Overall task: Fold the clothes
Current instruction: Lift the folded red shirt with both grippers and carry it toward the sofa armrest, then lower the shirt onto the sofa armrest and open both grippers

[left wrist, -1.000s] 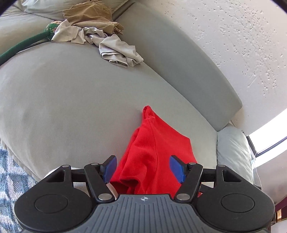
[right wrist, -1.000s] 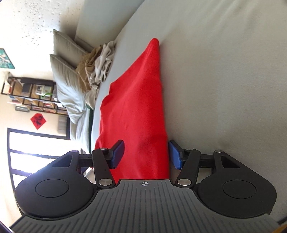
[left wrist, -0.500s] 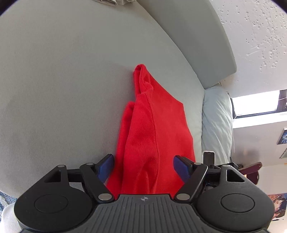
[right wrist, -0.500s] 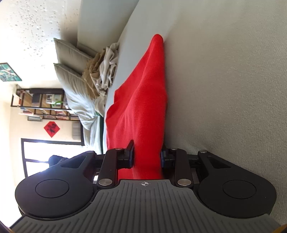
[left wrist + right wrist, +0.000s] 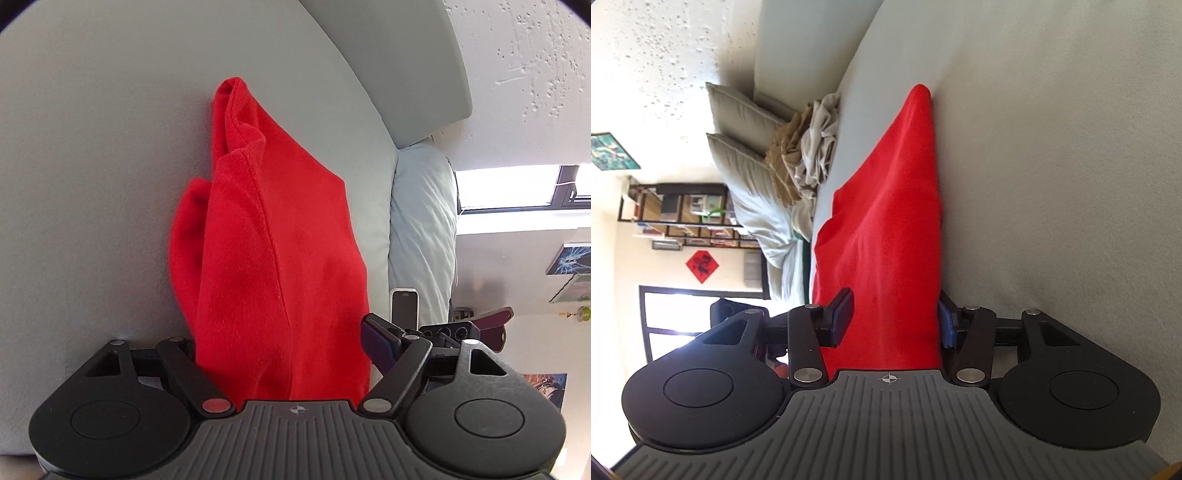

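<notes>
Red cloth is laid folded on the grey couch. Left gripper has just been spread around it, one pad hidden; right gripper has just been reopened, pads apparently clear.

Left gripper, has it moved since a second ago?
Yes. The left gripper swung right: the beige clothes left its view and the window entered.

1. Daylight floods in from the window, which is blown out to white glare.
2. The wall beside it is washed out.
3. Fisheye bending curves the sofa; frame corners go black.
4. Focus is sharp throughout.
</notes>
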Motion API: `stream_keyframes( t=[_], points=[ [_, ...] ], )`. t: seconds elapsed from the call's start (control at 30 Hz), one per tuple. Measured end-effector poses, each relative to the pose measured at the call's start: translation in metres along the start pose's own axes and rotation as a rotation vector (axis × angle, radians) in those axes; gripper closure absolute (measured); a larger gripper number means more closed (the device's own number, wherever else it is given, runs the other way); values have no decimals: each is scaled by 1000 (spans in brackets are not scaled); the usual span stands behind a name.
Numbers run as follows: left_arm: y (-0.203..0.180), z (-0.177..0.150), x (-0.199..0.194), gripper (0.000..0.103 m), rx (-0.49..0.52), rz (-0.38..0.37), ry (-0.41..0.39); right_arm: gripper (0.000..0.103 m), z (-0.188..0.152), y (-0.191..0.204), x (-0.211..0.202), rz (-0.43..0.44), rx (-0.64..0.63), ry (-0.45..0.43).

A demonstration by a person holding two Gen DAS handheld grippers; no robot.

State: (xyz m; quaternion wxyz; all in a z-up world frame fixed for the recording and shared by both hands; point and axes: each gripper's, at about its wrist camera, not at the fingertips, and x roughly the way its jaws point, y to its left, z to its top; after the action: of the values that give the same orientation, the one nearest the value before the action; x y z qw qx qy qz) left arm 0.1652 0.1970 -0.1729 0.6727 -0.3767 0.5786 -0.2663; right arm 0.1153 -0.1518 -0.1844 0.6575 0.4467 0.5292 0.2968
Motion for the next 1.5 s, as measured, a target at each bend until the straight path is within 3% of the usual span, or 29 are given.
stream_keyframes(
  t=[0.1, 0.17, 0.23, 0.27, 0.4, 0.53, 0.63, 0.77, 1.03, 1.13, 1.27, 1.37, 1.5],
  points=[
    [-4, 0, 5, 28, -10, 10, -23, 52, 8, 3, 14, 3, -8, -6],
    [-10, -4, 5, 41, -3, 76, -42, 54, 10, 8, 20, -25, -22, -11],
    [-20, -12, 3, 72, -3, 196, -75, 64, 8, 15, 22, -83, -50, -18],
    [-28, -17, 2, 72, 11, 245, -94, 77, 5, 19, 21, -124, -71, -24],
    [-76, -45, 7, 78, 169, 417, -129, 83, -15, 48, 12, -281, -195, -63],
    [-123, -87, 15, 79, 322, 475, -77, 84, -44, 80, -18, -368, -294, -63],
    [-147, -116, 15, 79, 370, 406, -30, 84, -69, 87, -61, -385, -289, -62],
    [-189, -142, 30, 79, 443, 308, 38, 84, -103, 78, -143, -339, -182, -121],
    [-299, -164, 110, 79, 650, 199, 176, 84, -157, 50, -300, -262, 9, -441],
    [-341, -163, 160, 78, 712, 168, 210, 84, -157, 43, -357, -276, 10, -579],
    [-381, -159, 241, 78, 779, 173, 219, 84, -124, 12, -407, -380, 54, -709],
    [-409, -150, 290, 79, 814, 135, 169, 84, -92, -3, -426, -463, 48, -781],
    [-423, -141, 312, 78, 878, 2, 60, 84, -68, 3, -447, -556, -107, -908]
  ],
)
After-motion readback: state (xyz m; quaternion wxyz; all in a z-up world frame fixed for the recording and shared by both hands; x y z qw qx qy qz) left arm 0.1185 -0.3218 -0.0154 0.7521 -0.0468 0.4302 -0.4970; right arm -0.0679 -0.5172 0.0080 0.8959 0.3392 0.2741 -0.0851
